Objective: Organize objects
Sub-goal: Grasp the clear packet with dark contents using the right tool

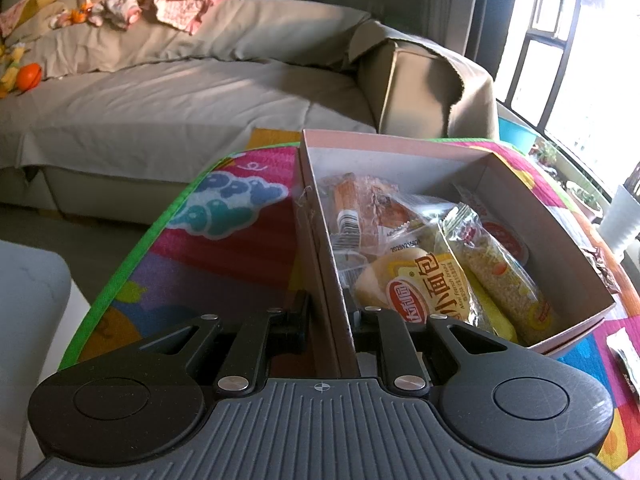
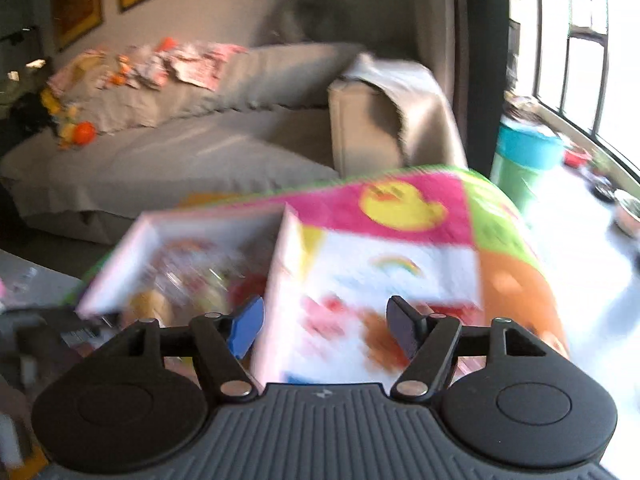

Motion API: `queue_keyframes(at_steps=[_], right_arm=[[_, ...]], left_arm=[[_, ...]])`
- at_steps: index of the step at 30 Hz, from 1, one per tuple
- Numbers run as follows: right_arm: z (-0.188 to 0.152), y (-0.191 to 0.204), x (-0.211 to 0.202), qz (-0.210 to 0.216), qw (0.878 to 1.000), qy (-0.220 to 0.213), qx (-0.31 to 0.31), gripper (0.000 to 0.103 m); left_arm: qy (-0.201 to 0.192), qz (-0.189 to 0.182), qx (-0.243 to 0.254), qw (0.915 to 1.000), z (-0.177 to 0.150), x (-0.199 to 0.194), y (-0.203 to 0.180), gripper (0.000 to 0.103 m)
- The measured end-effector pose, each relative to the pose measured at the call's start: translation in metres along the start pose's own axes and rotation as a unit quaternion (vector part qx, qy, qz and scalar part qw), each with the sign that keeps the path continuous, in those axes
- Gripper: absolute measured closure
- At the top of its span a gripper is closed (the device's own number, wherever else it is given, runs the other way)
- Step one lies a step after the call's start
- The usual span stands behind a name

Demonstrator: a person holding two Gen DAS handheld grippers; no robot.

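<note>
Left gripper (image 1: 329, 312): clamped on the near-left wall of the box (image 1: 400, 148), one finger outside, one inside. Box: open, pinkish cardboard, on a colourful mat (image 1: 224, 240). Contents: small bread pack (image 1: 416, 292), cereal bar (image 1: 500, 268), further wrapped snacks. Right gripper (image 2: 325, 326): jaws wide apart, nothing between them; box (image 2: 276, 280) just ahead, left finger inside it. Picture blurred. Sofa (image 1: 180, 92) behind.

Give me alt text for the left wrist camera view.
The left tool is shut on the near wall of an open cardboard box of wrapped snacks, including a small bread pack, on a colourful play mat; a grey sofa sits behind.
</note>
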State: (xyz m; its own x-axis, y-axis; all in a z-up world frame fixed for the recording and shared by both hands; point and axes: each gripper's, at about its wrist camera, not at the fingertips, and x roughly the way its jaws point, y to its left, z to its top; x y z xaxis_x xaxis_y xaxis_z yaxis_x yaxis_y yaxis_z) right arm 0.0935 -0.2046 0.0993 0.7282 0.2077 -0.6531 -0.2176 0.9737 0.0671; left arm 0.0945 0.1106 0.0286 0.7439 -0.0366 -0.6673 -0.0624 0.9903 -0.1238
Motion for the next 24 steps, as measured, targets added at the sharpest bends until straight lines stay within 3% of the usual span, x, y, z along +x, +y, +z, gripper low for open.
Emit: queue_keyframes(at_steps=[5,11,18,22,24], right_arm=[[-0.041,-0.026,-0.005,-0.046,0.998,0.036,0.012,0.024],[-0.085,-0.034,0.003,-0.042,0.995,0.082,0.037,0.023],[-0.093,-0.023,0.008,-0.039,0.996,0.075,0.032,0.020],[-0.089,-0.010,0.011,-0.034,0.996,0.076,0.011,0.028],[-0.090,-0.004,0.010,-0.036,0.997,0.074,-0.006,0.038]], left_arm=[[0.001,0.003,0.000,1.0000,0.000,0.000,0.001,0.086],[0.002,0.017,0.013,0.9998,0.002,0.001,-0.004,0.087],[-0.003,0.012,0.025,0.9996,0.003,0.004,-0.007,0.087],[-0.002,0.012,0.024,0.9996,0.004,0.003,-0.006,0.087],[-0.001,0.009,0.020,0.9998,0.004,0.001,-0.006,0.087]])
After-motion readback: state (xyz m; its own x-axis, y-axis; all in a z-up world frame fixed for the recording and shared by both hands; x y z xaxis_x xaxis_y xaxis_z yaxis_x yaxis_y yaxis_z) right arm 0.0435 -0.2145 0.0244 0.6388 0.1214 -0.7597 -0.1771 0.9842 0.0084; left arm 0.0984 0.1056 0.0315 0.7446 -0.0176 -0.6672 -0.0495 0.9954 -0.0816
